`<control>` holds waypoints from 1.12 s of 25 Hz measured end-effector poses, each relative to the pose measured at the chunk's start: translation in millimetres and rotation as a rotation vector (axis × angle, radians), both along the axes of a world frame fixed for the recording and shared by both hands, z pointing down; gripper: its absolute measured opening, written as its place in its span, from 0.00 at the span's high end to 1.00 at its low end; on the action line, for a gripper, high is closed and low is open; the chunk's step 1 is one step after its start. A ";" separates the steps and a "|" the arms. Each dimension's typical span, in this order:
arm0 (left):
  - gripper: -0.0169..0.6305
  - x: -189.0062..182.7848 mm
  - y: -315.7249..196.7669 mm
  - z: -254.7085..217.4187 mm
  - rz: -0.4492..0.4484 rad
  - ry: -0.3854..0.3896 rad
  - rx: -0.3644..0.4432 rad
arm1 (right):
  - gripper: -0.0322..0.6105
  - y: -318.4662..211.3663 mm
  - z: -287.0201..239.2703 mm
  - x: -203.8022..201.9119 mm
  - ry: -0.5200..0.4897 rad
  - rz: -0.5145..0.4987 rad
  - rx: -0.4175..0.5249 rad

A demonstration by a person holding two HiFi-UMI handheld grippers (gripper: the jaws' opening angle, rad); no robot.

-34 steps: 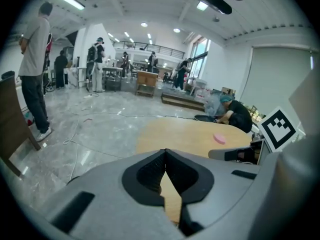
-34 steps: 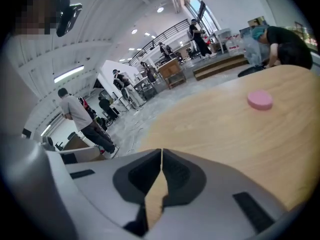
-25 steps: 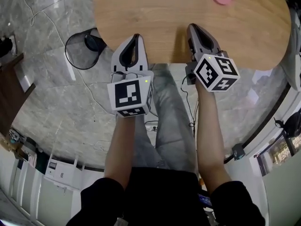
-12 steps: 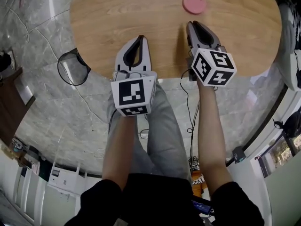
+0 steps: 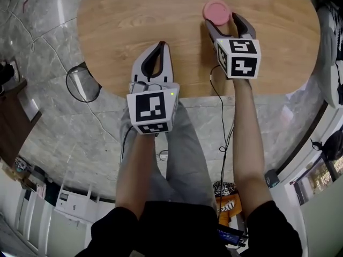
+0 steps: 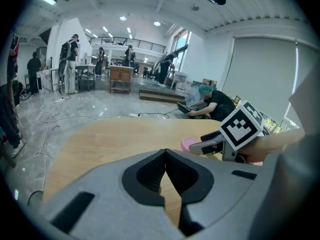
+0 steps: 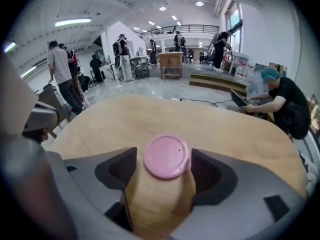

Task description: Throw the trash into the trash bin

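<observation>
Leaves the bin (image 5: pixel 81 82) on the floor, well off to the left of the left gripper and partly tucked under the table (image 5: pixel 123 15) edge, presumably so a held thing can be carried across and dropped in. Holds the left gripper (image 5: pixel 161 46) low over bare wood with jaws pressed together on nothing; judged idle, parked clear of the working side. Points it forward and downward, forearm straight out from the body, marker cube (image 5: pixel 153 108) facing up. Reaches farther out with the right gripper (image 5: pixel 221 19), arm nearly extended, nose tipped more steeply toward the table. Is opening its jaws at this moment, one on each side of the pink disc (image 7: pixel 166 156), pads apparently not pressing on it. Finds the disc lying flat on the wood between the jaw tips, at their far end, to the right of and beyond the left gripper. Reads as the set-up for a pick: a wide spread to clear the rim before closing. Cannot tell whether either pad already brushes that rim. Judged early in the task: pick not yet made, drop to follow.
</observation>
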State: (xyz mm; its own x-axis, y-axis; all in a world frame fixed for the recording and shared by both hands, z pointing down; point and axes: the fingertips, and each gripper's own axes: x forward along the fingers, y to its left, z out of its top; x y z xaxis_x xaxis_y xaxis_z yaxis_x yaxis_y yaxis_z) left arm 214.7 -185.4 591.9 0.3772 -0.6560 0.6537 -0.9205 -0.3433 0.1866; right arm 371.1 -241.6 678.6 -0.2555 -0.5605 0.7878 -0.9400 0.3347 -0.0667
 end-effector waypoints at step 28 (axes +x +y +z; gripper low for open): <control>0.97 -73.3 25.7 0.4 -0.131 0.001 -0.002 | 0.45 51.0 -14.6 -68.8 -0.130 0.035 -0.057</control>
